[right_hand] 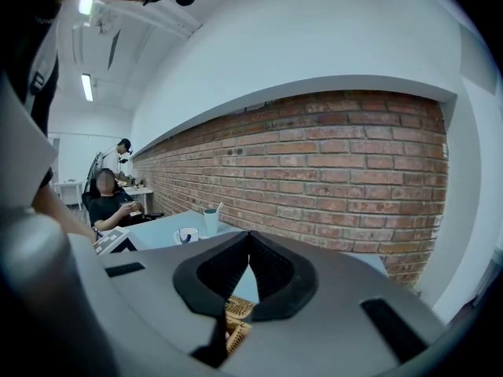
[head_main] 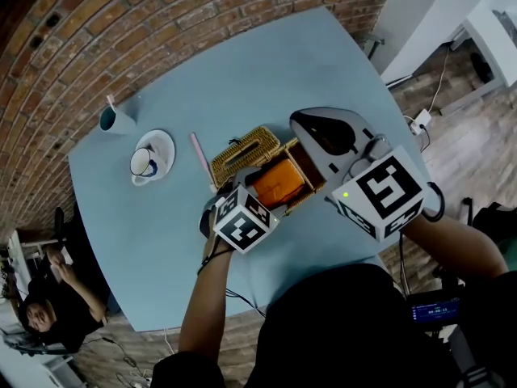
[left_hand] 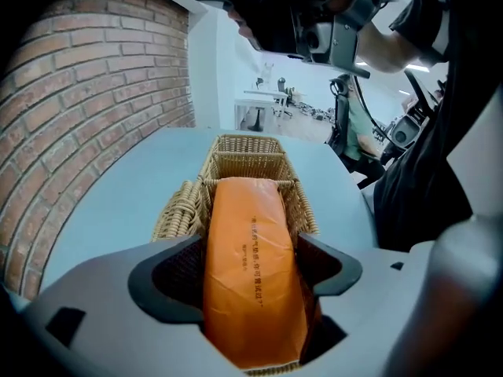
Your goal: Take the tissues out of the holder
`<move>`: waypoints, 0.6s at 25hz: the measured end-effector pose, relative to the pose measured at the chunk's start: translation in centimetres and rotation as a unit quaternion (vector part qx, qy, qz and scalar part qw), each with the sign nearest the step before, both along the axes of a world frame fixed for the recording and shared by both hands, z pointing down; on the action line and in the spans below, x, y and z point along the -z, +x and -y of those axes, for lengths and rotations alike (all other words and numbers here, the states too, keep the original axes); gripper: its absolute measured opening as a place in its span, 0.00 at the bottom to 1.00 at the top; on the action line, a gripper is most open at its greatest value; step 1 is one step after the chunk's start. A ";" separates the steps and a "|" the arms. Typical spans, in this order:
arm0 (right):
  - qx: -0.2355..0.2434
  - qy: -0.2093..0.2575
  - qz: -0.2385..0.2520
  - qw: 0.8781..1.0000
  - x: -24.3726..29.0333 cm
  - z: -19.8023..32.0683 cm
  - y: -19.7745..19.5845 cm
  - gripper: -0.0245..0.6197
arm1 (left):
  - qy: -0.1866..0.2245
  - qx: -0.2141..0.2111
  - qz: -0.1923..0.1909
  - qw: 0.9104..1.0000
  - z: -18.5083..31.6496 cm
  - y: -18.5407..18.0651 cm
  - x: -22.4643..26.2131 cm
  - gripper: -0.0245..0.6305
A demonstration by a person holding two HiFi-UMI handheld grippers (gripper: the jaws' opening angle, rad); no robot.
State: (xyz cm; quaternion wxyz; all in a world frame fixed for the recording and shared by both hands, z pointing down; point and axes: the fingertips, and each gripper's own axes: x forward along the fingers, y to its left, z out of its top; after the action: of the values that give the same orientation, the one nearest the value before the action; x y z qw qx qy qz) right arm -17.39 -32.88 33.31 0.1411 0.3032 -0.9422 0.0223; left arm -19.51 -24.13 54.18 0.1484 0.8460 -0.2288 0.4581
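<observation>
An orange tissue pack (head_main: pixel 279 183) lies in the open wicker holder (head_main: pixel 309 162) on the blue table (head_main: pixel 242 71). The holder's wicker lid (head_main: pixel 245 153) lies beside it, on its far side. My left gripper (left_hand: pixel 251 250) points steeply down over the near end of the tissue pack (left_hand: pixel 251 250). Its jaws stand wide open, one on each side of the pack, and the pads do not press on it. My right gripper (head_main: pixel 299 122) hovers above the holder's far right end. In the right gripper view its tips (right_hand: pixel 250 238) meet with nothing between them.
A cup on a saucer (head_main: pixel 148 162), a mug with a straw (head_main: pixel 113 120) and a pink stick (head_main: pixel 199 158) stand left of the lid. The table's near edge runs just below my left hand. A person (head_main: pixel 44 305) sits beyond the table's left corner.
</observation>
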 end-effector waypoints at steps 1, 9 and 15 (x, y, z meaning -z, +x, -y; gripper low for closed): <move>0.001 -0.001 0.000 1.000 -0.1 0.0 0.0 0.04 | -0.002 -0.001 0.005 1.000 0.0 0.0 -0.1 0.61; 0.000 -0.013 0.002 1.000 -0.7 0.3 -0.1 0.04 | -0.030 0.004 0.082 0.996 -0.1 -0.2 -1.6 0.58; 0.003 -0.014 0.001 1.000 -0.9 0.5 0.0 0.04 | -0.040 -0.007 0.097 0.994 -0.1 0.1 -2.3 0.55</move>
State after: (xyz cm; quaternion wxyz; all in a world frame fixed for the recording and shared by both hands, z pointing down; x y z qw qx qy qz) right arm -17.35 -33.38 34.22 0.1444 0.2984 -0.9428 0.0357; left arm -19.40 -24.04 56.52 0.1557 0.7926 -0.2176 0.5479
